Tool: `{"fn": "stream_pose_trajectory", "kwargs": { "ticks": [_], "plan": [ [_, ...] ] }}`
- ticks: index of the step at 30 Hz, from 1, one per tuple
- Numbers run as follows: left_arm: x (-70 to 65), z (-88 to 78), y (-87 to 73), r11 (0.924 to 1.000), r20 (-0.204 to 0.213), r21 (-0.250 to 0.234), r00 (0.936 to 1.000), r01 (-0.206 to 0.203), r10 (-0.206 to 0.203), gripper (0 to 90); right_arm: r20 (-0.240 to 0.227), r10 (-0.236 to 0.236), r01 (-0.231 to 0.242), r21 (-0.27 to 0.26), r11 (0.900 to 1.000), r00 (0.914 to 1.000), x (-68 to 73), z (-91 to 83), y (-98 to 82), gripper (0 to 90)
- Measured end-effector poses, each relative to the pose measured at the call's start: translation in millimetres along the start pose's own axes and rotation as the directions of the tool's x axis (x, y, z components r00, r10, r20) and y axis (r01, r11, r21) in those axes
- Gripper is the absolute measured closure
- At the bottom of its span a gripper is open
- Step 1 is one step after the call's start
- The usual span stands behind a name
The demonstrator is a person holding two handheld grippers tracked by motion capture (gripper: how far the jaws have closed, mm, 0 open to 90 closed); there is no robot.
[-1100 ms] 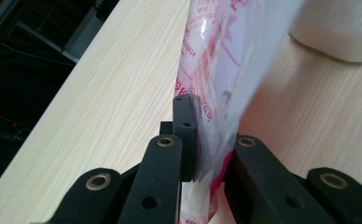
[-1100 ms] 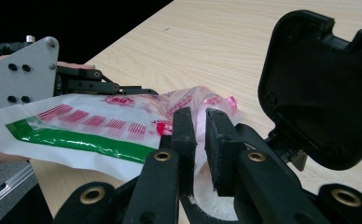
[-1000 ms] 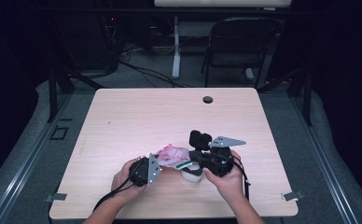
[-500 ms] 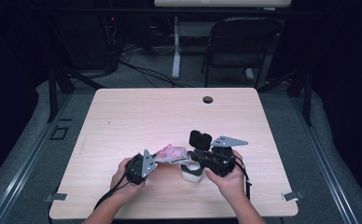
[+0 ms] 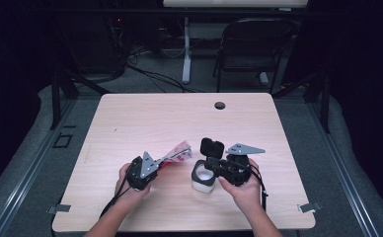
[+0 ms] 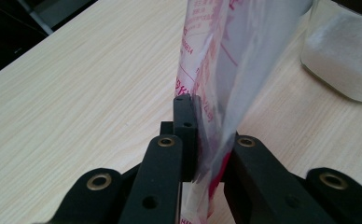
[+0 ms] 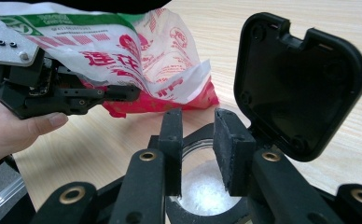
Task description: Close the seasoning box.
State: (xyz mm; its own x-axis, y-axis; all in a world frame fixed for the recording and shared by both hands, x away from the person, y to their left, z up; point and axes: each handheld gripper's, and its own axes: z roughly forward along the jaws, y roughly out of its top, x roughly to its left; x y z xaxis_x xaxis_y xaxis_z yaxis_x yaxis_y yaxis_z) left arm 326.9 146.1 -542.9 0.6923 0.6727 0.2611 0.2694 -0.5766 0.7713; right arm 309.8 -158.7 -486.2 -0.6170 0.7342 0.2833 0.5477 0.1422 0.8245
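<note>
Plastic bag (image 5: 177,152), printed red and white, hangs pinched in the left hand-held gripper (image 6: 195,140) above the near middle of the bench (image 5: 145,118). Just right of it stands a glass jar (image 5: 203,177) of white grains, black lid (image 7: 300,84) flipped up. Right hand-held gripper (image 7: 198,149) hovers over the jar mouth; its jaws have just been opening, nothing between them.

One plastic bag (image 5: 175,152), held in the left gripper (image 5: 162,162); one open-lidded jar (image 5: 203,178) beneath the right gripper (image 5: 213,163).
</note>
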Motion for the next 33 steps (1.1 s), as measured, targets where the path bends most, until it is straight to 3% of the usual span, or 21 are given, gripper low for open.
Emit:
{"fn": "stream_pose_trajectory", "kwargs": {
  "ticks": [5,10,11,12,15,16,18,21,24,33],
  "plan": [
    [3.1,-0.2,-0.9,0.9996,0.007,-0.006,0.9996,0.029,-0.029,86.6,0.000,0.001,-0.001,0.001,1.000,1.0000,-0.3,-0.6,-0.9,73.0],
    [12.5,-1.3,-4.5,0.9939,0.034,-0.022,0.9936,0.108,-0.108,86.6,0.003,-0.003,0.003,0.000,1.000,1.0000,-0.1,-3.0,-0.4,72.8],
    [12.5,-1.3,-4.5,0.9939,0.034,-0.022,0.9936,0.108,-0.108,86.7,0.003,-0.003,0.003,0.000,1.000,1.0000,-0.1,-3.0,-0.4,72.8],
    [17.3,-2.5,-7.2,0.9893,0.042,-0.028,0.9890,0.143,-0.142,86.6,0.004,-0.004,0.004,-0.003,1.000,1.0000,0.4,-2.5,-0.6,72.7],
    [22.8,-3.9,-9.8,0.9845,0.047,-0.033,0.9842,0.172,-0.171,86.7,0.004,-0.004,0.004,-0.003,1.000,1.0000,0.9,-2.0,-0.5,72.7],
    [27.6,-5.9,-12.1,0.9782,0.048,-0.042,0.9783,0.204,-0.202,86.7,0.005,-0.009,0.009,0.000,1.000,1.0000,1.0,-2.1,-0.2,72.6],
    [32.0,-8.7,-13.9,0.9728,0.045,-0.050,0.9735,0.226,-0.224,86.7,0.003,-0.006,0.006,0.000,1.000,1.0000,1.3,-2.3,0.0,72.6],
    [35.9,-11.6,-15.8,0.9695,0.038,-0.053,0.9707,0.239,-0.237,86.7,0.002,-0.004,0.004,-0.006,1.000,1.0000,1.6,-2.2,0.1,72.5],
    [42.6,-15.9,-19.7,0.9606,0.014,-0.065,0.9628,0.270,-0.270,86.7,0.002,-0.001,0.001,-0.011,1.000,1.0000,2.1,-1.4,0.0,72.4],
    [53.9,-21.7,-25.6,0.9489,-0.030,-0.069,0.9501,0.308,-0.310,86.7,0.003,-0.004,0.004,-0.007,1.000,1.0000,2.1,-1.0,0.1,72.5]
  ]
}}
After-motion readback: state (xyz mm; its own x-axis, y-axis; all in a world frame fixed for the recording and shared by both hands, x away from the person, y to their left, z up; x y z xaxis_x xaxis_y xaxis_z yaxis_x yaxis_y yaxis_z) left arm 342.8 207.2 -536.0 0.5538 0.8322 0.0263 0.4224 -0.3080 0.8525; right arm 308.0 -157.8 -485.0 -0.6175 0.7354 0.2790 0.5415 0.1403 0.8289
